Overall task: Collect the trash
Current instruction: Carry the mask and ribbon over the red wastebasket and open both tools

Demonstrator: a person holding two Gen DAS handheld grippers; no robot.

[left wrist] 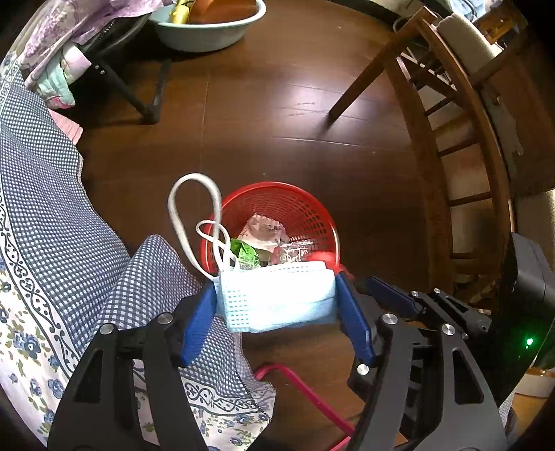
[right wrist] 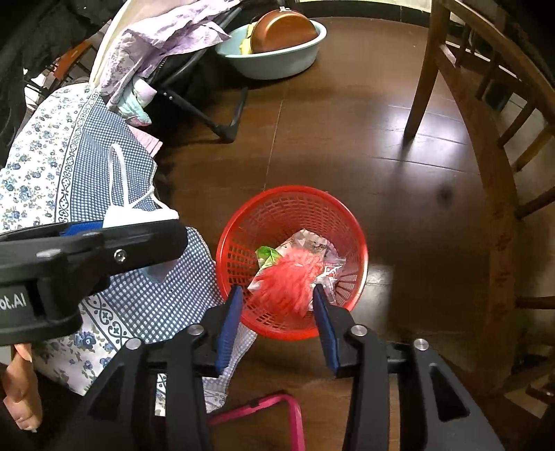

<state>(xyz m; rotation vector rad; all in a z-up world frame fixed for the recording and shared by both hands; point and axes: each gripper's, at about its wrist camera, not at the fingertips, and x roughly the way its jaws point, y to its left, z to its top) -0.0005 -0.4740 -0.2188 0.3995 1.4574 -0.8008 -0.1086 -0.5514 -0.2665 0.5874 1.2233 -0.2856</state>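
We are at the dropping step: trash goes into the red basket (left wrist: pixel 314 211), which sits on the dark wood floor beside the blue checked cloth (left wrist: pixel 52 208).

Our left gripper (left wrist: pixel 275 295) hangs above the near edge of the basket. The blue mask (left wrist: pixel 277 298) sits between its fingers (left wrist: pixel 199 319), with the white ear loops sticking up. The jaws look about as wide as the mask, so we cannot tell if they press it or have let go. We think the mask is about to fall. It hangs over the near rim, so a small push forward may help it land inside.

Our right gripper (right wrist: pixel 277 298) points down over the basket. Its jaws stand partly open, and a blurry pink fluffy thing (right wrist: pixel 289 281) sits between them, not pressed. It looks like it is dropping in.

Inside the basket we see a green wrapper (left wrist: pixel 244 253), a pale patterned packet (left wrist: pixel 265 230) and some clear plastic (left wrist: pixel 293 255).

Far off at the top, a pale green bowl (left wrist: pixel 208 33) holds a brown pan (right wrist: pixel 282 31) and something yellow.
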